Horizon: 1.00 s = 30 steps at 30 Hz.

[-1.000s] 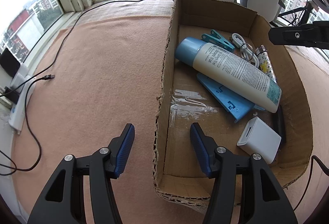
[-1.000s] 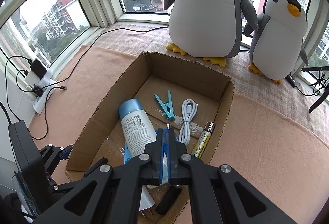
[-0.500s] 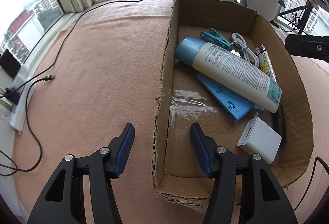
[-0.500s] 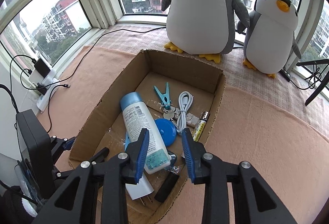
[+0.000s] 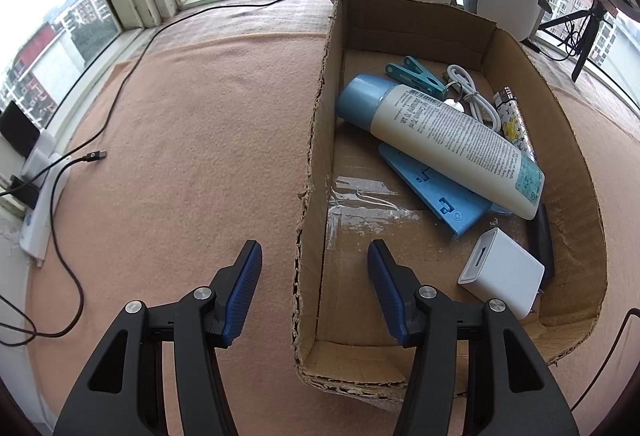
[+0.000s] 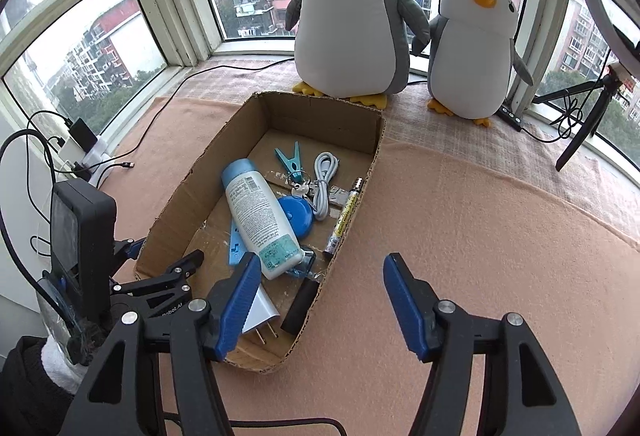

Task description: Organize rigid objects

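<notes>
Judging by the cardboard box (image 6: pixel 200 195) already holding the lotion bottle (image 6: pixel 260 220), peg, cable, white charger (image 5: pixel 502 274) and more, the sorting looks nearly finished, with both the left gripper (image 5: pixel 315 290) and right gripper (image 6: pixel 322 304) spread wide and empty, nothing visibly left outside.

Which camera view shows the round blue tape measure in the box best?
The right wrist view: the tape measure lies beside the lotion tube, mostly visible. In the left wrist view the tube hides it.

Peach blanket (image 6: pixel 460 236), cardboard box (image 6: pixel 372 171) on it (two plush penguins (image 6: pixel 356 15) behind), black cable (image 5: pixel 120 83)
</notes>
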Available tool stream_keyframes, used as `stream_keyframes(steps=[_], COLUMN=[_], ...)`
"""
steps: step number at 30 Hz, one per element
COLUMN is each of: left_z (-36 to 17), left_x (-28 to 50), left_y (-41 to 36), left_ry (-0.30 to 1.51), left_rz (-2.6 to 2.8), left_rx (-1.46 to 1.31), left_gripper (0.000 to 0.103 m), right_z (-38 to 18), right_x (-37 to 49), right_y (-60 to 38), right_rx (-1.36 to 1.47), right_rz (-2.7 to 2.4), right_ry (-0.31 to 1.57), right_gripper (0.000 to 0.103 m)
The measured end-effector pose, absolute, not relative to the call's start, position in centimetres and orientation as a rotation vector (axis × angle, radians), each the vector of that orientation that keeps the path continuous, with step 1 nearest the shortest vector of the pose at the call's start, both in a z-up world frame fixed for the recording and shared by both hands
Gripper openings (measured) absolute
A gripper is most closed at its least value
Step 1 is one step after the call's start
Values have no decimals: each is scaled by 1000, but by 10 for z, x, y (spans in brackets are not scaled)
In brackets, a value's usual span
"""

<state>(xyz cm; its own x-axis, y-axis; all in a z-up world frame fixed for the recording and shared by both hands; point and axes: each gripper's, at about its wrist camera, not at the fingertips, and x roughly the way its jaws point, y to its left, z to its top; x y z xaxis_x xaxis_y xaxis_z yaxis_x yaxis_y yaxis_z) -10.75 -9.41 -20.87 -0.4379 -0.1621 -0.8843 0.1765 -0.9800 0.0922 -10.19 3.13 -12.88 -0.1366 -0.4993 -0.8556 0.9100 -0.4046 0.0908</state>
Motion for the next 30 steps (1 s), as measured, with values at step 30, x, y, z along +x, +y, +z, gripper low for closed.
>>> stream_keyframes(steps=[30], left_z=[-75], left_x=[-29], left_y=[-27], left_ry=[-117], left_rz=[-2745], left_rx=[1180], left_gripper=[60], right_z=[-63], right_x=[-102], right_y=[152], right_rx=[932], right_rz=[-1922], right_ry=[375], right_gripper=[75])
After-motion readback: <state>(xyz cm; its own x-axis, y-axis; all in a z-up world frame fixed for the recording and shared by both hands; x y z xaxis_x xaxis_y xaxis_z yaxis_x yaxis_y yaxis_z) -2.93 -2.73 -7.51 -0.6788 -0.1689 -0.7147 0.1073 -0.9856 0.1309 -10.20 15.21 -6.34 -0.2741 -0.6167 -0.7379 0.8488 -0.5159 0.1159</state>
